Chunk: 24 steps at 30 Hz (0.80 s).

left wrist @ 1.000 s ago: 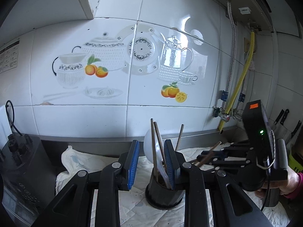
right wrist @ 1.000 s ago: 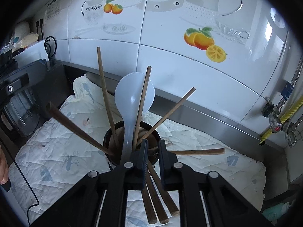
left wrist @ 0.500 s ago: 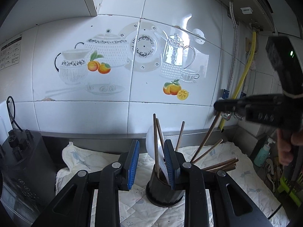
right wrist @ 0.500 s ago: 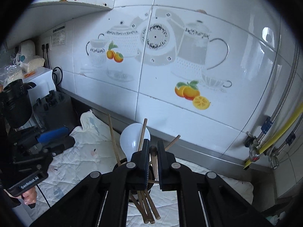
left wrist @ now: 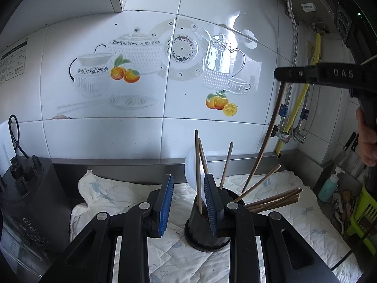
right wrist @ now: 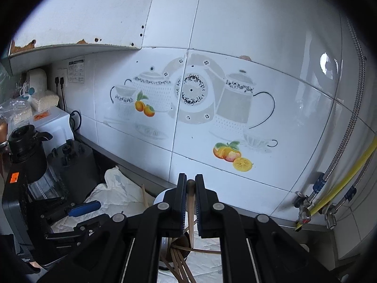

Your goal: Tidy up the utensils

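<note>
So the right gripper [right wrist: 190, 197] is clamped on the top end of one wooden chopstick [left wrist: 271, 132], holding it up high with the lower tip hanging just over the right side of the black utensil holder [left wrist: 207, 233]. From the left wrist view it looks like the tip hasn't cleared the rim area, can't really tell if it's inside or just above.

The left gripper [left wrist: 188, 202] has its blue pads apart and isn't gripping anything. Its right finger sits in front of the holder; whether it touches it, no idea.

In the holder: a white plastic spoon [left wrist: 192, 169] and a few chopsticks standing upright at the back, plus a bunch more chopsticks [left wrist: 275, 200] splayed out low to the right, leaning over the rim. It all sits on a white quilted cloth [left wrist: 117, 193] on the counter.

My read: roughly midway. Stuff is in the holder, but that fanned-out bundle needs straightening, and the lifted stick needs a home.
</note>
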### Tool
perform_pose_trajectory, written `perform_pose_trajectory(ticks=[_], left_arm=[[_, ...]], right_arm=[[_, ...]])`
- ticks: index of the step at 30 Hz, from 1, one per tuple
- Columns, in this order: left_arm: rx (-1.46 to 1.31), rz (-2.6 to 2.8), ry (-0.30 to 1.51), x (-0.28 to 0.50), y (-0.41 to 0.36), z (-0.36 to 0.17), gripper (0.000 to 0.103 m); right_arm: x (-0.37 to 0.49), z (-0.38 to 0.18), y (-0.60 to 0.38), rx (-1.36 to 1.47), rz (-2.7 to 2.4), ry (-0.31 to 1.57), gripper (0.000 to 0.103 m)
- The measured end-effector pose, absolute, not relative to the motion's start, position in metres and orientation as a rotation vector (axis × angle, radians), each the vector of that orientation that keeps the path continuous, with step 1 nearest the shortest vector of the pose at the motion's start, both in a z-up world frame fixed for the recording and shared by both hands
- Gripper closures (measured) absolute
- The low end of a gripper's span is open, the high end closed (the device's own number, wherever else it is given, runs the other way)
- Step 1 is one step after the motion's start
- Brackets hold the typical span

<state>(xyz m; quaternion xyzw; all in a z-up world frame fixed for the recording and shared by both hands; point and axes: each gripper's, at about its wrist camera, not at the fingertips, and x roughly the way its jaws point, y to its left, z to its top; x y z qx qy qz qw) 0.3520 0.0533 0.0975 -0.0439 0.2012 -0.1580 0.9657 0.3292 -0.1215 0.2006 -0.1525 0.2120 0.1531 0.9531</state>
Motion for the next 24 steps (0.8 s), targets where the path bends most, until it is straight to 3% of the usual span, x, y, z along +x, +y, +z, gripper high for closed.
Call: perform_pose_trajectory(ticks=[13, 24], left_arm=[[-0.096, -0.310, 0.421, 0.357, 0.053, 0.092, 0.073], [-0.088, -0.304, 0.443, 0.353, 0.056, 0.088, 0.073]], right_arm=[[0.339, 0.205, -0.119, -0.270, 0.319, 0.409, 0.094], [0.363, 0.165, -0.121, -0.222, 0.320, 0.504, 0.094]])
